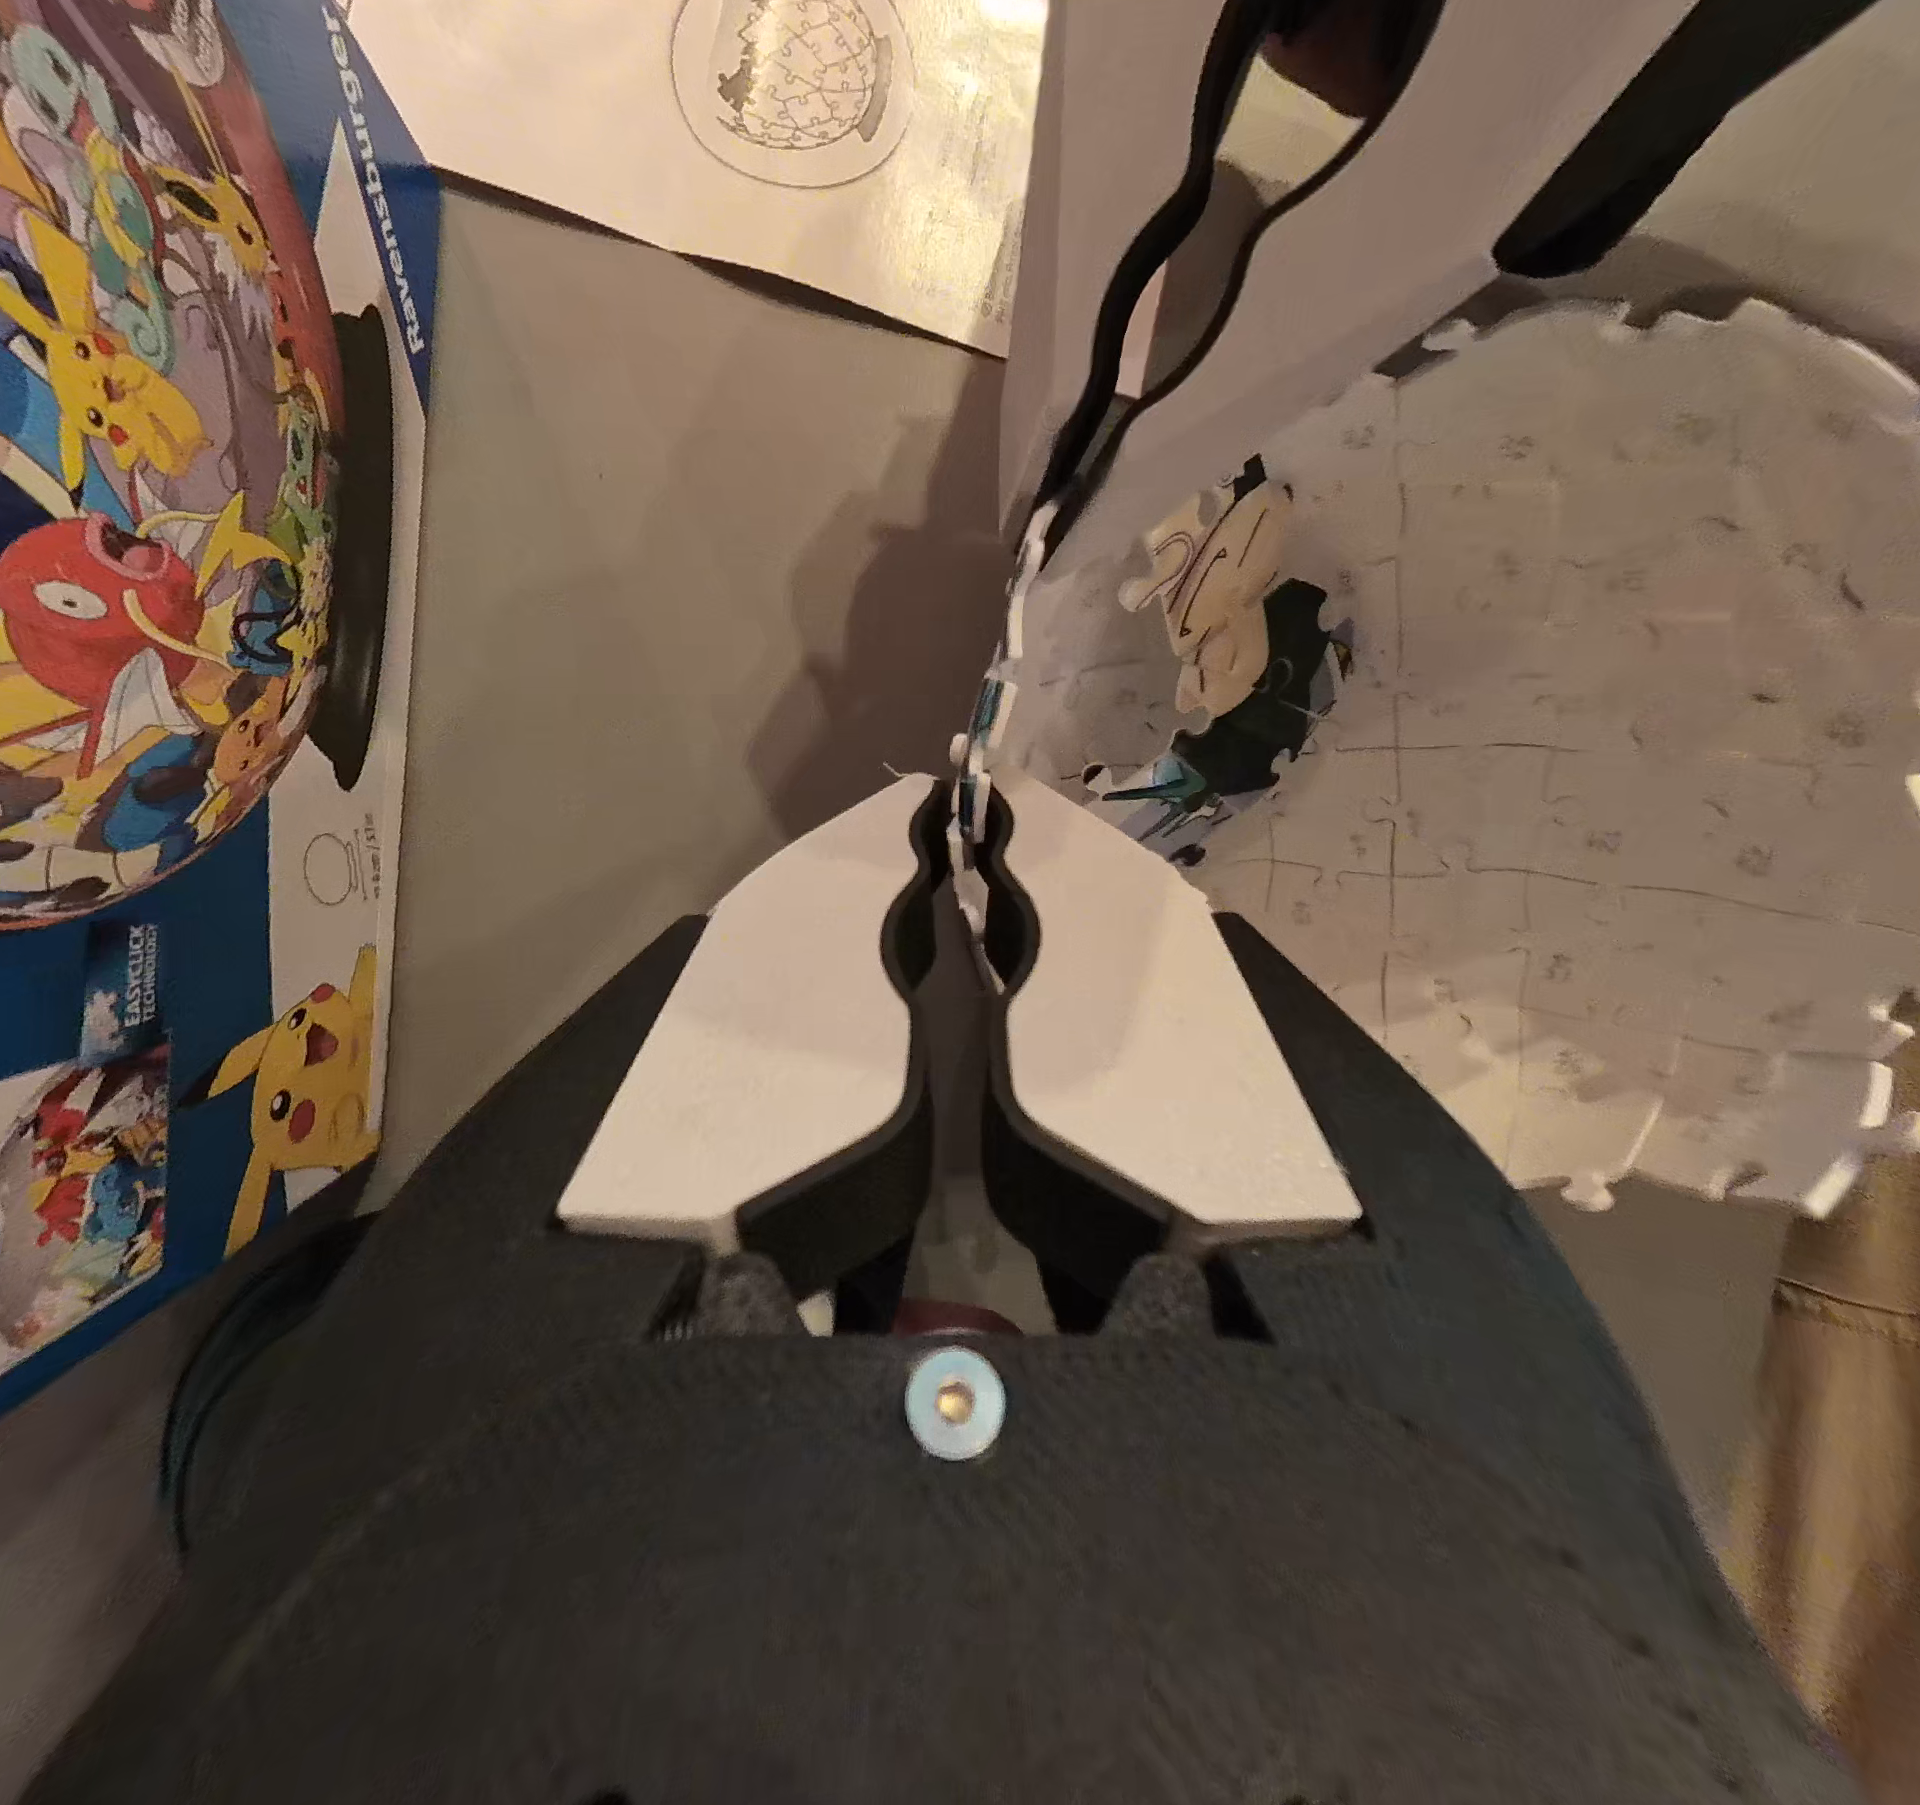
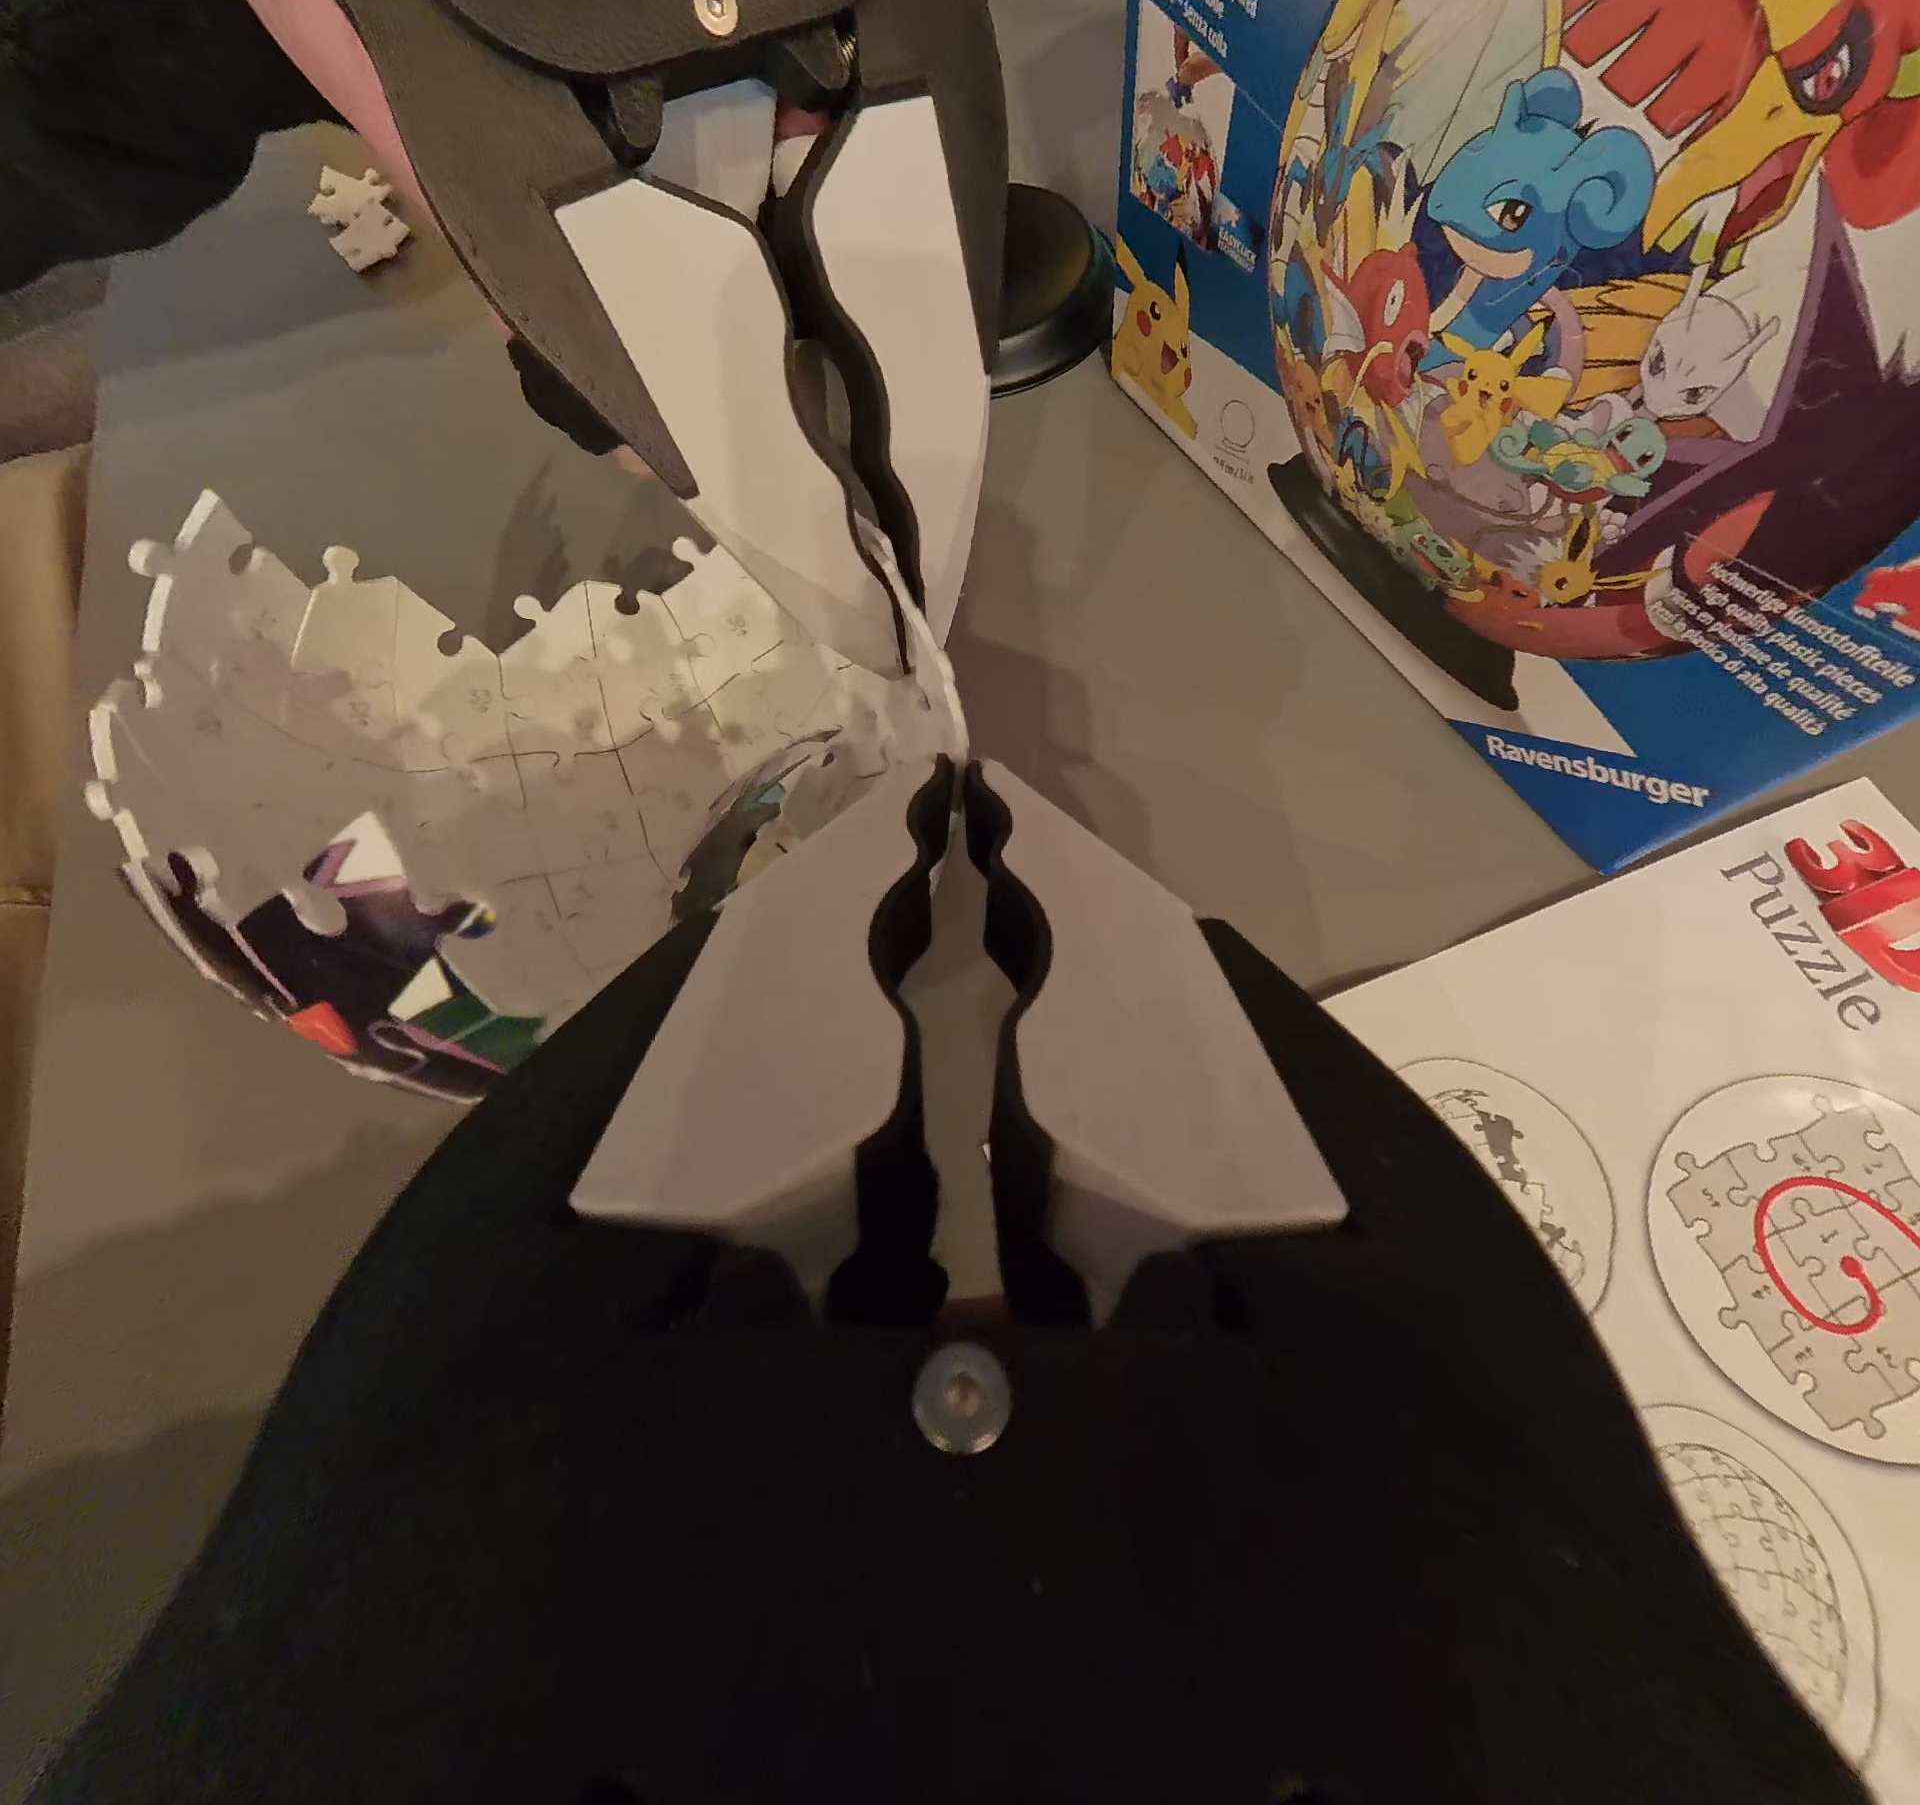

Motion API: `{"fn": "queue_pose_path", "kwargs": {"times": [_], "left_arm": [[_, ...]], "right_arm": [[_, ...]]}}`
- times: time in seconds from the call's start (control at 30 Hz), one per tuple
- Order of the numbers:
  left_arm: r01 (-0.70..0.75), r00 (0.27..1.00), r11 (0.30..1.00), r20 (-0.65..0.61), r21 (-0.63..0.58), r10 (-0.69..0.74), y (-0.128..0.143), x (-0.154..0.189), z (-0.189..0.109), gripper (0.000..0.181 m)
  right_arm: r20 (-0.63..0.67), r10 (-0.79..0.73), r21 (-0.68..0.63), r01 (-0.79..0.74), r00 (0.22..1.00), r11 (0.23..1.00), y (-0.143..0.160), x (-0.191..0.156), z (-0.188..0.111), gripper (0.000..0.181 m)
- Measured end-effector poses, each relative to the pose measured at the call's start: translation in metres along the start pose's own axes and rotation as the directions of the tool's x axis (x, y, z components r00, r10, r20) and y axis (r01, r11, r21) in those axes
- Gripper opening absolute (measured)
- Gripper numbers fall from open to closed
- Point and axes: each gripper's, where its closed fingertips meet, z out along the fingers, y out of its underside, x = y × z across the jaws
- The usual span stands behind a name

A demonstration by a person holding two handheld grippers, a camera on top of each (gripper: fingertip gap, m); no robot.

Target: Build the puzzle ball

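Observation:
The partly built puzzle ball (image 2: pixel 416 768) is an open shell with a white numbered inside, a printed outside and a jagged rim. It also shows at the right of the left wrist view (image 1: pixel 1610 716), with a gap in its wall. My right gripper (image 2: pixel 958 773) is shut on the shell's rim. My left gripper (image 1: pixel 961 799) is shut on the same rim right beside it. Each gripper shows in the other's view: the left (image 2: pixel 904 643) comes down from above, and the right (image 1: pixel 1039 519) comes from the top. Whether a separate piece sits between the jaws is hidden.
The colourful puzzle box (image 2: pixel 1558 301) lies at the back right, also in the left wrist view (image 1: pixel 187 508). The instruction sheet (image 2: pixel 1662 1184) lies near it, also (image 1: pixel 727 72). A black stand (image 2: pixel 1049 301) sits by the box. Loose white pieces (image 2: pixel 358 217) lie far left. The tips of both grippers are at nearly the same place.

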Motion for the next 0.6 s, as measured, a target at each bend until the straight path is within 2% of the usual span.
{"fn": "queue_pose_path", "kwargs": {"times": [0.33,0.6], "left_arm": [[0.027,0.999,0.998,-0.017,-0.064,-0.028,0.0015,0.0001,0.0005,0.004],[-0.003,1.000,0.996,-0.020,-0.088,0.001,-0.0010,0.0033,0.0005,0.004]], "right_arm": [[-0.058,-0.046,-0.045,0.043,0.997,0.998,0.0007,0.0030,0.0020,0.003],[-0.029,-0.052,-0.031,0.051,0.998,0.998,-0.0036,0.0013,-0.0016,0.007]]}}
